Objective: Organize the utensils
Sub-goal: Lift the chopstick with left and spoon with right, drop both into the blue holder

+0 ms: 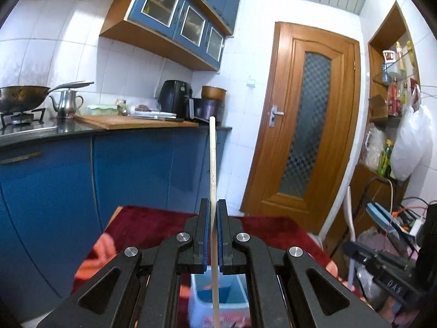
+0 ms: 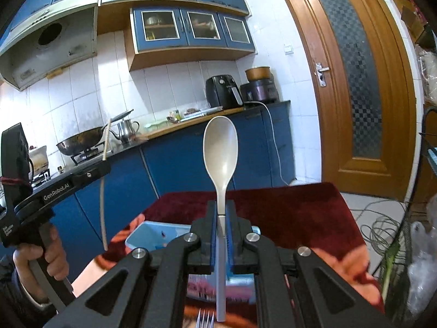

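Observation:
My left gripper (image 1: 213,205) is shut on a pale wooden chopstick (image 1: 213,158) that stands upright between the blue pads, held above a light blue utensil box (image 1: 196,300). My right gripper (image 2: 221,205) is shut on a beige spoon (image 2: 220,147), bowl up, its handle running down past the pads. The blue box also shows in the right wrist view (image 2: 147,235), left of the jaws. A metal fork (image 2: 205,318) lies at the bottom edge. The left gripper and its chopstick (image 2: 106,142) show at the left of the right wrist view.
A table with a dark red patterned cloth (image 2: 286,207) lies below both grippers. Blue kitchen cabinets (image 1: 131,164) and a counter with a wok (image 1: 21,97), kettle and air fryer stand behind. A wooden door (image 1: 306,123) is at the right, cluttered shelves beyond.

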`<state>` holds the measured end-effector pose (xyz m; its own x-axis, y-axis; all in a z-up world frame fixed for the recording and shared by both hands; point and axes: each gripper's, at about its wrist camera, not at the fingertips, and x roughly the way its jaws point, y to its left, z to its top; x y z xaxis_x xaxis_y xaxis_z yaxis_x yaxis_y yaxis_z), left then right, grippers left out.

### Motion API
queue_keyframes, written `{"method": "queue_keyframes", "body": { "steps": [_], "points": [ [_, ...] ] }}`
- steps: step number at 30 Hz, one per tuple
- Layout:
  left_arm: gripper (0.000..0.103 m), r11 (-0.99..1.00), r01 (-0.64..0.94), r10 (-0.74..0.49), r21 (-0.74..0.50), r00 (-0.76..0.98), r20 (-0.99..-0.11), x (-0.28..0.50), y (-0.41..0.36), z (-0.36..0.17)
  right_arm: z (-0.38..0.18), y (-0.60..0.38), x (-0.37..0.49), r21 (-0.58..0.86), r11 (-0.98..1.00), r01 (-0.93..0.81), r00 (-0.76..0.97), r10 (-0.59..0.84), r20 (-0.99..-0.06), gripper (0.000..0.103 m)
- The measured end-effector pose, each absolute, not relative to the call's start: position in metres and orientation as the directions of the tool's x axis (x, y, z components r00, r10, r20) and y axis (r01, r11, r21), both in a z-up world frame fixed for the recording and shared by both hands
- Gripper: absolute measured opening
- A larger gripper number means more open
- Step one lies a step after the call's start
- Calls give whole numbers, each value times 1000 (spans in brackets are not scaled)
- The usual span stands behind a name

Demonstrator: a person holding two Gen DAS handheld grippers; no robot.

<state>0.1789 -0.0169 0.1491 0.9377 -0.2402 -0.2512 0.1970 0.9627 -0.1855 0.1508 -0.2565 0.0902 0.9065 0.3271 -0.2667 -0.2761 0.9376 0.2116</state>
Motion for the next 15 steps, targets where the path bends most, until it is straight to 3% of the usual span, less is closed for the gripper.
{"method": "queue_keyframes", "body": {
  "steps": [9, 15],
  "points": [
    [4, 956, 196, -240, -218, 950, -199, 213, -26, 120, 68, -255, 187, 185, 946, -267, 923, 306, -233, 8],
    [4, 973, 162, -192, -164, 963, -187, 217, -36, 98, 54, -250, 196, 156, 949, -273, 920, 305, -247, 8]
  ]
}}
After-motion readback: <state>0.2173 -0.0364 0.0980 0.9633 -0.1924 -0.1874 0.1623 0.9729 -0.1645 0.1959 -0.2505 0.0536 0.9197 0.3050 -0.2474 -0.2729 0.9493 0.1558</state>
